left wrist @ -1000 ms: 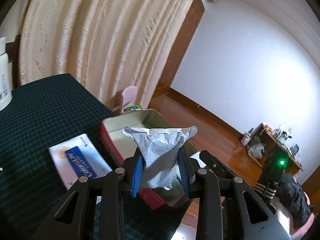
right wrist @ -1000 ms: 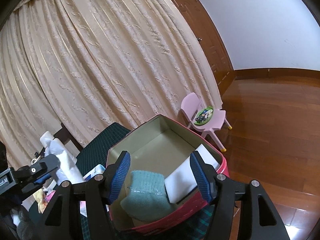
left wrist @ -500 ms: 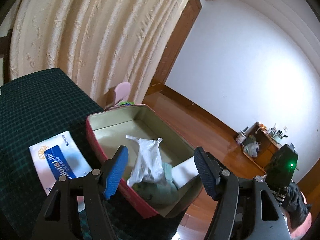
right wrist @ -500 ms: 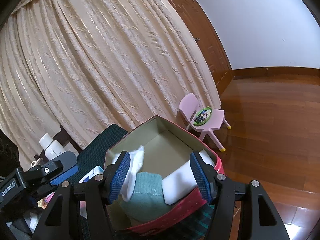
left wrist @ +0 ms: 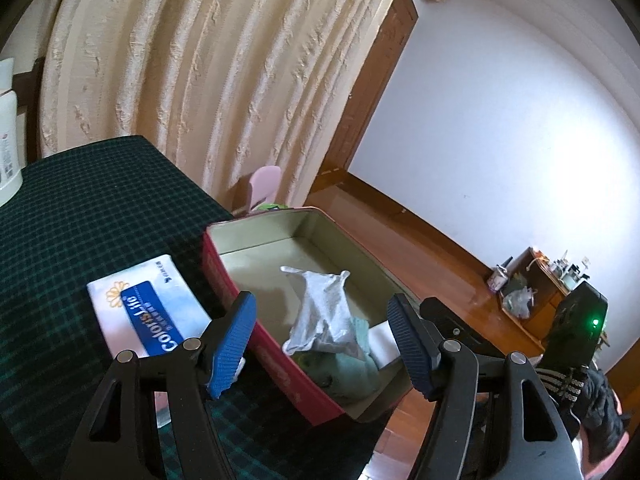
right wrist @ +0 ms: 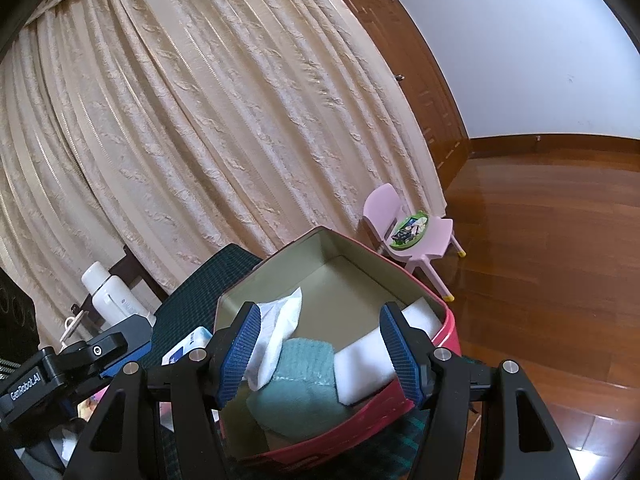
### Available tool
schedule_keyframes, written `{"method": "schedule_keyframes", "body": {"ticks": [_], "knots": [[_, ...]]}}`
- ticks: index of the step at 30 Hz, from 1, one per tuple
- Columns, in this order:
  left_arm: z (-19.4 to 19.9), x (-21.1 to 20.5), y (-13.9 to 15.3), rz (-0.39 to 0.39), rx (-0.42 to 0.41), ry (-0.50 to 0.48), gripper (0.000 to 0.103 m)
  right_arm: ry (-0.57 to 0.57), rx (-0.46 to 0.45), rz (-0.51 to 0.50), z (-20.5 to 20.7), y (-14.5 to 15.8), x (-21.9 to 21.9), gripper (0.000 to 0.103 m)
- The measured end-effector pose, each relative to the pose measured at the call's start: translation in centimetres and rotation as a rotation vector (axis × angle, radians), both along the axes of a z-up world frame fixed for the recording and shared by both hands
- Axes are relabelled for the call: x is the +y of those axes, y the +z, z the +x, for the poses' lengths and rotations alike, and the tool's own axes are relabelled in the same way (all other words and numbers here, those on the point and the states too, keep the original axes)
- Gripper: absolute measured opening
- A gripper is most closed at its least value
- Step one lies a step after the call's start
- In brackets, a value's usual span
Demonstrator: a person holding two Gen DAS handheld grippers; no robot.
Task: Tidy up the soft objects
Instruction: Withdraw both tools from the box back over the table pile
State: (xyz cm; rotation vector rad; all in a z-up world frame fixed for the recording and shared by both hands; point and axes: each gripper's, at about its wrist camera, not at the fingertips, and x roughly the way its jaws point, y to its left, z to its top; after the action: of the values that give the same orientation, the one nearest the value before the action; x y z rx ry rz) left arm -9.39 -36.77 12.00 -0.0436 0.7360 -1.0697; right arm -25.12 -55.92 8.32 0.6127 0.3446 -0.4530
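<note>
A red tin box (left wrist: 224, 276) (right wrist: 450, 326) stands at the edge of the dark checked table (left wrist: 80, 208). Inside it a crumpled white cloth (left wrist: 326, 312) (right wrist: 278, 328) leans on a folded teal towel (left wrist: 352, 372) (right wrist: 304, 384), with a white foam block (left wrist: 382, 344) (right wrist: 372, 364) beside them. My left gripper (left wrist: 322, 346) hangs open just above the box's near end, with nothing between its blue pads. My right gripper (right wrist: 320, 352) is open over the same box from the other side, and its pads touch nothing.
A white and blue tissue pack (left wrist: 148, 312) lies on the table left of the box. A white bottle (right wrist: 108, 290) stands at the table's far side. A pink child's chair (right wrist: 412, 232) stands on the wooden floor by the curtain. The left gripper's body (right wrist: 60, 364) shows in the right wrist view.
My left gripper was shut on the white cloth above the box. It has opened, and the cloth has dropped into the box onto the teal towel. My right gripper kept still.
</note>
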Motion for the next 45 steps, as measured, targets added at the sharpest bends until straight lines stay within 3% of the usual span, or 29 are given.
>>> {"method": "schedule_keyframes", "body": {"ticks": [6,30,34,45], "knots": [[0.4,1.6,0.0,0.007,0.003,0.046,0.071,0.020,-0.005,-0.007,0.0,0.2,0.6,0.070],[2.1,11.5,1.1,-0.022,-0.006,0.285,0.078,0.176,-0.015,-0.076,2.9,2.3,5.7,0.073],[2.5,13.1,1.4,-0.032,-0.007,0.321,0.078,0.204,-0.024,-0.087,3.2,2.5,6.7,0.087],[3.1,17.5,1.2,-0.018,0.001,0.423,0.079,0.312,-0.032,-0.109,4.8,3.2,10.2,0.093]]}}
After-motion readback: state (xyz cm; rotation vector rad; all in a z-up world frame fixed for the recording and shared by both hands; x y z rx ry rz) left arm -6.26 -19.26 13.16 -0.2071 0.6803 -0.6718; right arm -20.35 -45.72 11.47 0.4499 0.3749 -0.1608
